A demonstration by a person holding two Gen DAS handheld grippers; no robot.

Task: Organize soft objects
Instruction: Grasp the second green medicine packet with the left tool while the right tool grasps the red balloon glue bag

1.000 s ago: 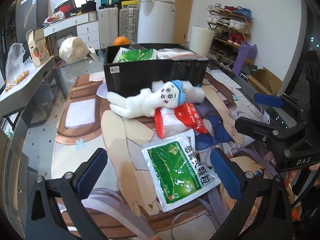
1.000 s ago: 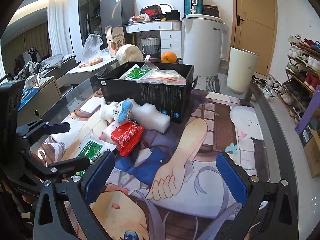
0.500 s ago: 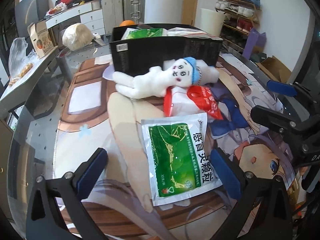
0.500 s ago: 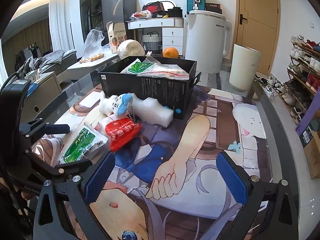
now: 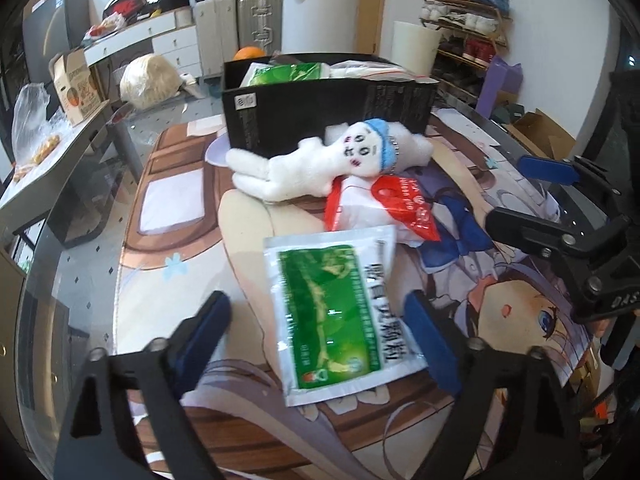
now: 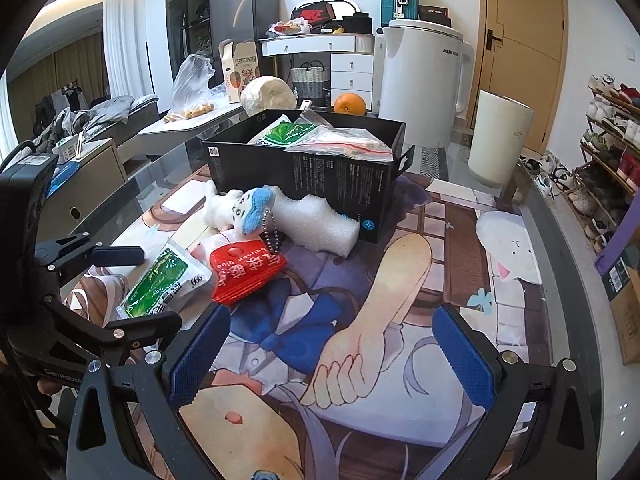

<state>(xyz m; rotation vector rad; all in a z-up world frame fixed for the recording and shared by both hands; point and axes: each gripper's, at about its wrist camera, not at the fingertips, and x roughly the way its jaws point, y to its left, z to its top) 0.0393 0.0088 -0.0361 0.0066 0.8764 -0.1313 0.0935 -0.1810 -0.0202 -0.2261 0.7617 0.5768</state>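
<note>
A green-and-white sachet [image 5: 332, 320] lies flat on the printed mat. My left gripper [image 5: 316, 320] hangs over it, jaws closing, the sachet between them. Its right pad [image 5: 428, 340] is at the sachet's edge; the left one stands apart from it. A white plush doll with a blue cap [image 5: 320, 164] and a red packet [image 5: 404, 204] lie beyond, in front of the black box [image 5: 320, 112], which holds more sachets. A white foam piece [image 6: 316, 220] leans against the box. My right gripper [image 6: 332, 332] is open over bare mat, nothing between its fingers.
An orange [image 6: 350, 103] sits behind the box. A tall white appliance [image 6: 420, 80] and a white cylinder bin [image 6: 500, 140] stand past the table's far edge. A shoe rack [image 6: 612, 140] lines the right wall. A side table [image 6: 192, 124] with a plastic bag is at the left.
The left gripper's jaws have narrowed around the green sachet, which now sits nearer and more central between them. The right gripper has kept still.
</note>
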